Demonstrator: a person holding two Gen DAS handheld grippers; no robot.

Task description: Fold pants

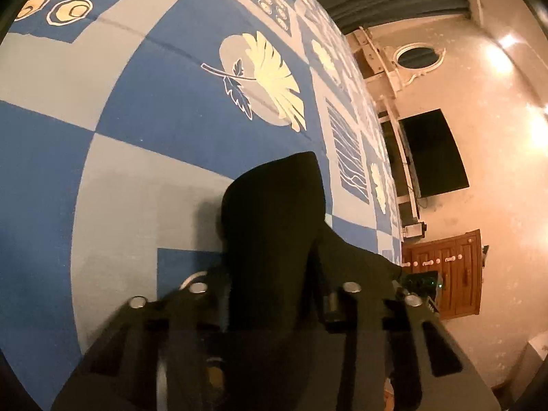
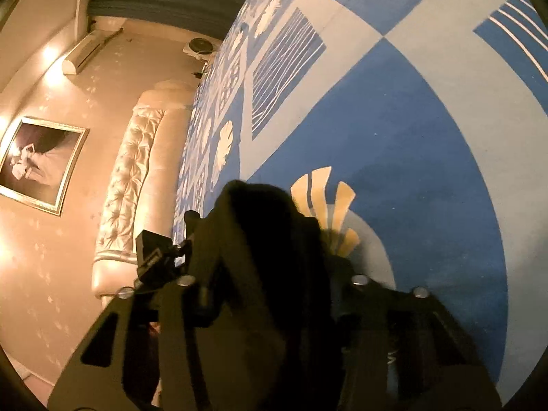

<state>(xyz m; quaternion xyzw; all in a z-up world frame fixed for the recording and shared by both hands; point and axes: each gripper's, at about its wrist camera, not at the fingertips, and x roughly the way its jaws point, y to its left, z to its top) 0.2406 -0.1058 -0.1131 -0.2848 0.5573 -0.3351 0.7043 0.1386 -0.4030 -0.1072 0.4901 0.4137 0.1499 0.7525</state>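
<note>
you had both sets of jaws clamped on the black pants (image 1: 274, 212), a bunch in the left gripper (image 1: 274, 294) and another in the right gripper (image 2: 270, 274). the cloth hung above the blue patterned bed cover (image 1: 191, 126). keeping both corners level and taut looked the best way to fold cleanly.

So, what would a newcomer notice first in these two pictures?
First, the bedcover with its blue and grey squares and cream leaf prints fills both views. Next, the black pants bunch up between the fingers of the left tool, and again in the right tool. A tufted cream headboard stands at the left.
</note>
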